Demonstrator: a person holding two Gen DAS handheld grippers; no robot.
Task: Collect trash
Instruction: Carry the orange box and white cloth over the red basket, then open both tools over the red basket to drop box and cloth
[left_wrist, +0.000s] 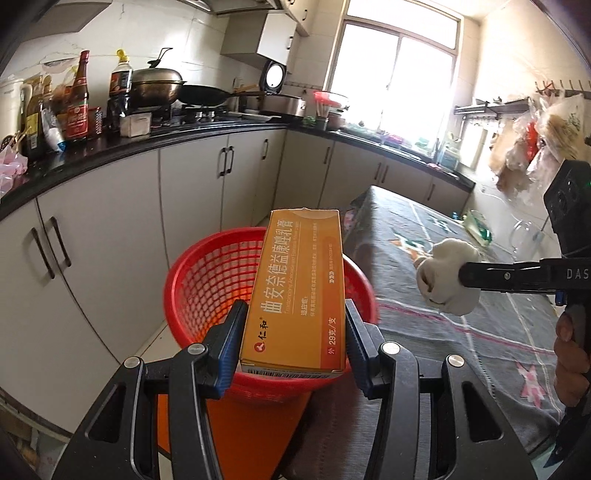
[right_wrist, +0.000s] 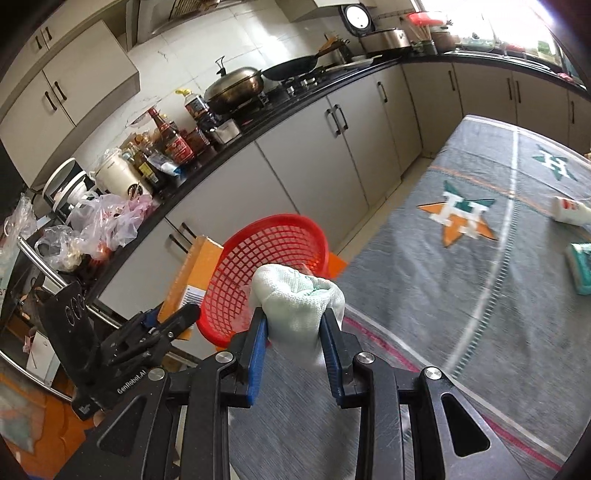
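Observation:
My left gripper (left_wrist: 293, 319) is shut on a long orange medicine box (left_wrist: 301, 288), which hangs over the mouth of a red mesh basket (left_wrist: 207, 280). My right gripper (right_wrist: 293, 325) is shut on a crumpled white tissue wad (right_wrist: 295, 301) just right of that red basket (right_wrist: 273, 247), above the table's edge. In the left wrist view the right gripper (left_wrist: 456, 275) comes in from the right with the white wad (left_wrist: 443, 277) in it. The right wrist view shows the left gripper (right_wrist: 177, 314) low on the left with the orange box (right_wrist: 192, 273) behind the basket.
The basket stands on an orange stool (left_wrist: 251, 424) beside a table under a grey patterned cloth (right_wrist: 480, 277). A white bottle (right_wrist: 572, 214) and a teal packet (right_wrist: 581, 269) lie on the cloth at right. Grey cabinets (left_wrist: 110, 229) and a crowded black counter (left_wrist: 147, 144) run behind.

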